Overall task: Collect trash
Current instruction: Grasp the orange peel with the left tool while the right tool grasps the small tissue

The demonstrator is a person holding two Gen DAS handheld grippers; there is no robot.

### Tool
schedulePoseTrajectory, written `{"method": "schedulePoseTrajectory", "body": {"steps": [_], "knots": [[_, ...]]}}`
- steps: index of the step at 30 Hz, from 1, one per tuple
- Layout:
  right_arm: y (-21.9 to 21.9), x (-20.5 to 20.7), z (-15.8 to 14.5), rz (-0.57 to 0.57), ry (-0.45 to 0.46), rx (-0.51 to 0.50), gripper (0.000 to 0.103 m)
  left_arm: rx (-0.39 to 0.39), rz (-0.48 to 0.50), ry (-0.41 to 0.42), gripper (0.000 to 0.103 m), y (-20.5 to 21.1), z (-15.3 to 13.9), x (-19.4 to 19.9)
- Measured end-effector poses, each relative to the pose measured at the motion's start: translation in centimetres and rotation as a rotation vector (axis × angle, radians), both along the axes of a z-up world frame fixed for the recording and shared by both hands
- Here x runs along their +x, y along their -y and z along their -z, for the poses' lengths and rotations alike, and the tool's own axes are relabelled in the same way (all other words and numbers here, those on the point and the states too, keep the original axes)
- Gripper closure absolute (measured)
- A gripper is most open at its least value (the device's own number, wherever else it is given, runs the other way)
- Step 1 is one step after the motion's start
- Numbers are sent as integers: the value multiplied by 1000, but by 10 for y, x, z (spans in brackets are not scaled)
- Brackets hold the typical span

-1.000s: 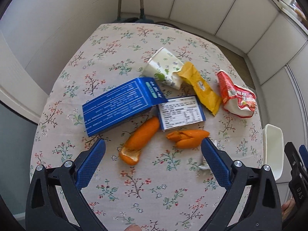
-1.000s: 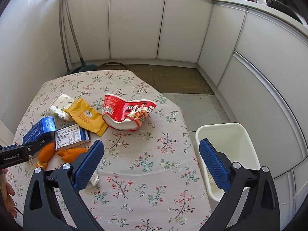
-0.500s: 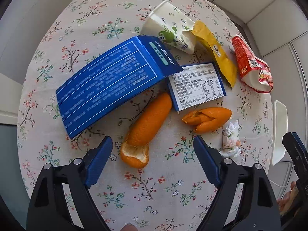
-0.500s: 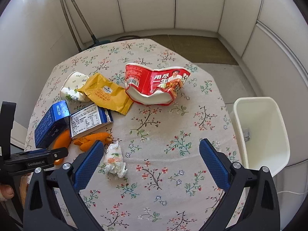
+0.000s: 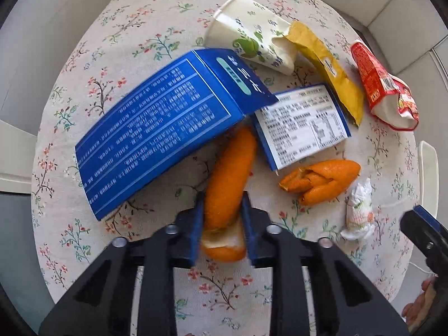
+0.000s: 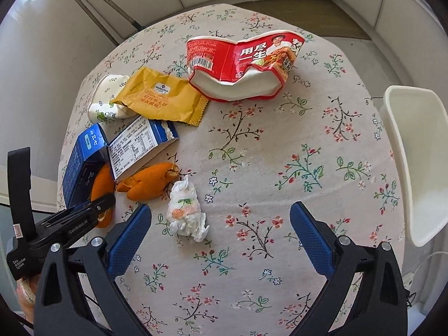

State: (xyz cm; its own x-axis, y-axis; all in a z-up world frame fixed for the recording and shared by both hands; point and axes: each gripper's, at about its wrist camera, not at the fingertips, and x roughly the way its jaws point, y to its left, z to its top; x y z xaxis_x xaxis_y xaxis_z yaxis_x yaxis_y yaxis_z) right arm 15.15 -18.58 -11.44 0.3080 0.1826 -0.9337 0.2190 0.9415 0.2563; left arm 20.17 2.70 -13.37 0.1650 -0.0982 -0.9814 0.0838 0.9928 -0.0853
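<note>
My left gripper [image 5: 221, 204] is shut on a long orange peel [image 5: 229, 173] that lies on the flowered tablecloth, partly under a blue box [image 5: 156, 128]. A second orange peel [image 5: 322, 180] and a crumpled tissue [image 5: 358, 210] lie to its right. My right gripper [image 6: 221, 224] is open and empty, hovering just this side of the tissue [image 6: 186, 210]. The left gripper shows in the right wrist view [image 6: 100, 204] on the peel [image 6: 102, 182]. A white bin [image 6: 414, 162] stands off the table's right edge.
A paper cup [image 5: 252, 36], a yellow wrapper [image 6: 162, 98], a crushed red noodle cup [image 6: 240, 64] and a small blue-and-white carton [image 6: 137, 145] lie on the far half of the table. White cabinet doors ring the room.
My left gripper has dropped to the table and shut on the long orange peel. My right gripper has moved lower and closer to the tissue.
</note>
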Motion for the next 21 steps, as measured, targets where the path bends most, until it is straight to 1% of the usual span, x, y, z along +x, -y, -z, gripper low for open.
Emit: {"method": "schedulePoseTrajectory", "body": {"steps": [3,6,9,12,13,15,17,21], "knots": [[-9,2,6,-31,-11,-17,7,-7,32,-7,84,5,-11,-12],[-16,6,10,-52,-15,-33,7,-30,44,33,84,5,-36,-25],[-24,12,16,-75,-21,-38,7,-91,13,94,84,-11,-68,-36],[-34,16,22,-109,-26,-30,11,-142,-35,158,84,-28,-94,-41],[-37,17,24,-121,-27,-31,15,-151,-48,170,84,-35,-98,-39],[-43,18,29,-139,-31,-38,17,-154,-67,181,84,-41,-103,-38],[-47,20,33,-154,-38,-44,25,-150,-75,168,84,-43,-103,-37],[-52,25,39,-166,-46,-70,31,-143,-57,155,84,-41,-103,-35]]}}
